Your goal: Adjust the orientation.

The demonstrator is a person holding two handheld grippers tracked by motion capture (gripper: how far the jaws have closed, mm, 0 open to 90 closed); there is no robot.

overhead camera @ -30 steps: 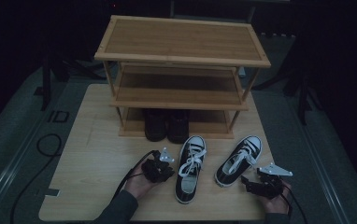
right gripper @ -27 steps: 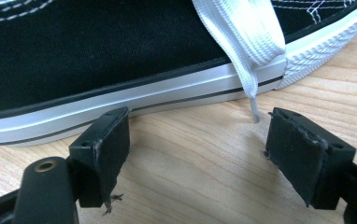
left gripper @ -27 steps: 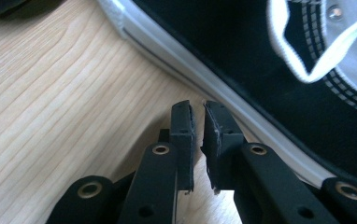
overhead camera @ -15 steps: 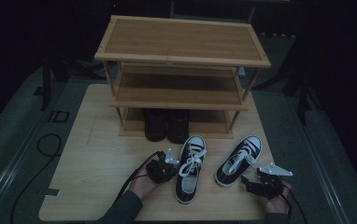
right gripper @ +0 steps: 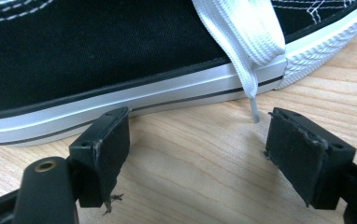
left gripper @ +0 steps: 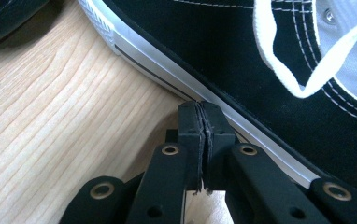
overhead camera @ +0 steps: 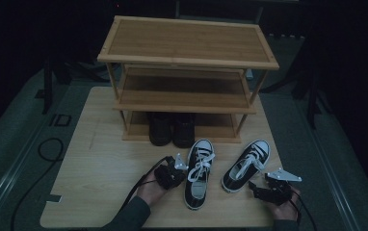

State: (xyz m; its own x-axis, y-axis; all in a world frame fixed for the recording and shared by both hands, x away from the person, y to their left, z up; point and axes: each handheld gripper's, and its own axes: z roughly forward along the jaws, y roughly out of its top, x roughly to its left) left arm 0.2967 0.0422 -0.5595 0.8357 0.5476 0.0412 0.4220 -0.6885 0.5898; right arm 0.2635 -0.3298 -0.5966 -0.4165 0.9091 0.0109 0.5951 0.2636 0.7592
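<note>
Two black canvas sneakers with white laces lie at the table's front. My left gripper [overhead camera: 176, 171] rests against the left side of the left sneaker [overhead camera: 199, 175]. In the left gripper view its jaws [left gripper: 203, 109] are shut pad to pad with nothing between them, tips at the sneaker's white sole [left gripper: 176, 79]. My right gripper [overhead camera: 261, 188] sits low on the table by the heel end of the right sneaker [overhead camera: 246, 164]. It stands open [right gripper: 200, 119] just short of the sole [right gripper: 120, 107], with a lace tip [right gripper: 255, 112] hanging in the gap.
A three-tier wooden shoe rack [overhead camera: 187, 53] stands at the back of the wooden table [overhead camera: 100, 159]. A pair of dark shoes [overhead camera: 171, 129] sits on its lowest shelf. A black cable [overhead camera: 47, 149] loops on the floor at left.
My left gripper has edged a little to the right, up to the left sneaker's side. The right hand and both sneakers have stayed put.
</note>
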